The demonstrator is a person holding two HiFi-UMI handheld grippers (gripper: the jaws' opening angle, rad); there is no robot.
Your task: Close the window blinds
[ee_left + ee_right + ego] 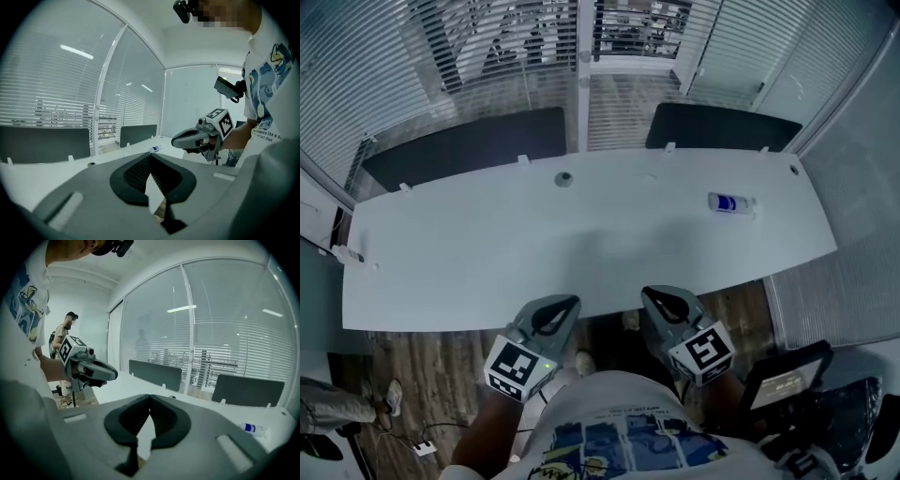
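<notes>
The window blinds [502, 42] hang behind the white table [487, 262]; their slats in the middle panes stand partly apart, so the room beyond shows through. In the left gripper view the blinds [51, 105] fill the left side, and in the right gripper view the blinds [234, 350] cover the glass wall. My left gripper [572, 302] and right gripper [649, 294] are held side by side over the table's near edge, far from the blinds. Both are shut with nothing between the jaws. Each shows in the other's view, the right gripper [174, 139] and the left gripper [112, 373].
Two dark divider panels [469, 145] stand along the table's far edge. A small white bottle with a blue label [730, 202] lies at the table's right, and a cable grommet [563, 178] sits mid-table. A person [63, 341] stands behind. A screen device [783, 380] is at my lower right.
</notes>
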